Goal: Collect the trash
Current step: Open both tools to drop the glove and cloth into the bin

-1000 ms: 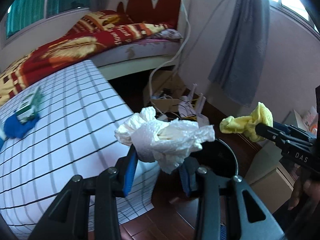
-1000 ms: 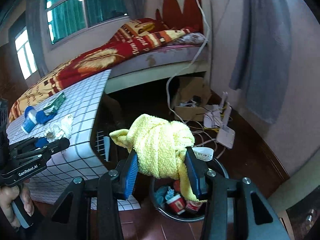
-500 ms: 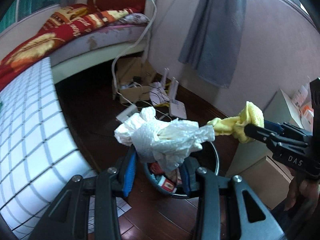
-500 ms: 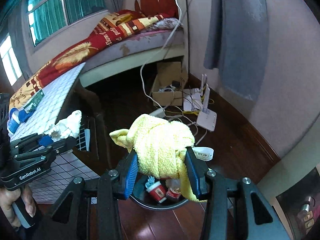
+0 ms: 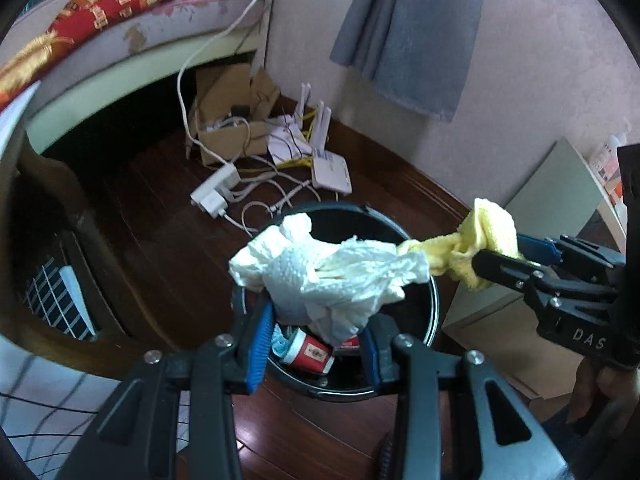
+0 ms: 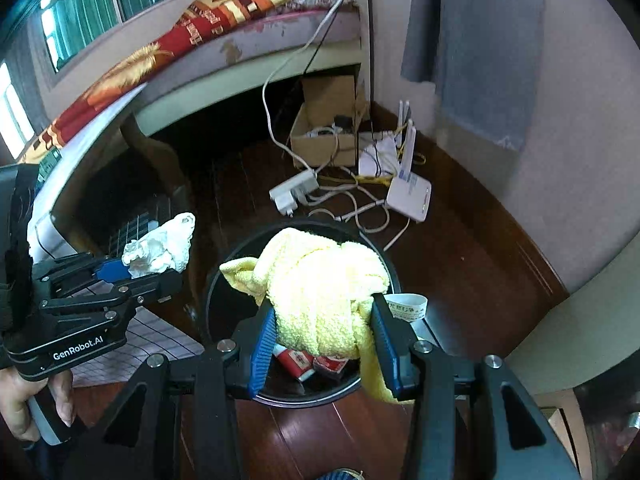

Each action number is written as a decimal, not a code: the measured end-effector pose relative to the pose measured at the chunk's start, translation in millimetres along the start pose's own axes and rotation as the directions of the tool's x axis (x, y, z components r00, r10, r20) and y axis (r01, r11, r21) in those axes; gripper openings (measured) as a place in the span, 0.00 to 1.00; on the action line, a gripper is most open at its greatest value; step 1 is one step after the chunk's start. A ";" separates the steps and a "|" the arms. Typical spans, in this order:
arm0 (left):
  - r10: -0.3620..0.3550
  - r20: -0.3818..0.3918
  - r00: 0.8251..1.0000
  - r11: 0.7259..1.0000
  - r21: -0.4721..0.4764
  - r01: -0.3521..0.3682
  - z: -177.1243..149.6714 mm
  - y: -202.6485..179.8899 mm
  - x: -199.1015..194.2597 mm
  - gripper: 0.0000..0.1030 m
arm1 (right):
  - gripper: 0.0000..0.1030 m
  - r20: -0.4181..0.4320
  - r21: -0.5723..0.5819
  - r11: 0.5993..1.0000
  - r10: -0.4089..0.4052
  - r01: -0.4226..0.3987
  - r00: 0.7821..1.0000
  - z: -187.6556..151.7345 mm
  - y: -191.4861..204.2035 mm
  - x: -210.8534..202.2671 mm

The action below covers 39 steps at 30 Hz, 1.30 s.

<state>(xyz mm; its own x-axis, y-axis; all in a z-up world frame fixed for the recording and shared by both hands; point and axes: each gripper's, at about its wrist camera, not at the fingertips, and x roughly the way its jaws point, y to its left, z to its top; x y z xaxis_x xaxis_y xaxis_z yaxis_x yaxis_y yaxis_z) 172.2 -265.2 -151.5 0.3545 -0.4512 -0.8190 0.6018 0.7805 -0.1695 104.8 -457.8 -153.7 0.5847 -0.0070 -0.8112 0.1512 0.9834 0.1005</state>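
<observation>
Above the black bin (image 5: 424, 292) — left fingers (image 5: 260, 340) clamped on crumpled tissue (image 5: 328, 276), right fingers (image 6: 262, 344) on yellow cloth (image 6: 324, 292).

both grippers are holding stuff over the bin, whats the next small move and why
Probably open both sets of jaws. The left gripper grips the white tissue wad and the right gripper the yellow cloth, each over the black bin, so both should drop in.

Crumpled tissue (image 5: 328, 276), yellow cloth (image 6: 320, 292) above bin (image 5: 430, 300)
</observation>
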 end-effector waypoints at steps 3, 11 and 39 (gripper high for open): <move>-0.008 -0.034 0.999 1.000 -0.004 0.008 -2.2 0.0 14.8 0.39 | 0.46 -0.030 -0.004 1.000 0.001 -0.002 1.000 -2.2 -1.9 15.6; -0.014 -0.099 0.995 1.000 -0.002 0.014 -6.7 1.0 45.7 0.39 | 0.46 -0.091 -0.008 1.000 0.016 -0.016 0.996 -6.7 -4.6 50.7; 0.135 -0.079 0.988 0.990 -0.039 -0.139 -18.1 13.4 39.7 1.00 | 1.00 -0.159 -0.070 0.975 -0.220 0.211 0.962 -20.4 -19.9 68.4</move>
<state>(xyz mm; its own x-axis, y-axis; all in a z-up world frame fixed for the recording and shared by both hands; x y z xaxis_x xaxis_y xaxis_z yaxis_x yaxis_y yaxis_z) 181.4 -264.8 -196.2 0.3750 -0.3056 -0.8752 0.5185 0.8517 -0.0753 125.6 -474.2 -223.0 0.4030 -0.1944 -0.8943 0.2149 0.9700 -0.1140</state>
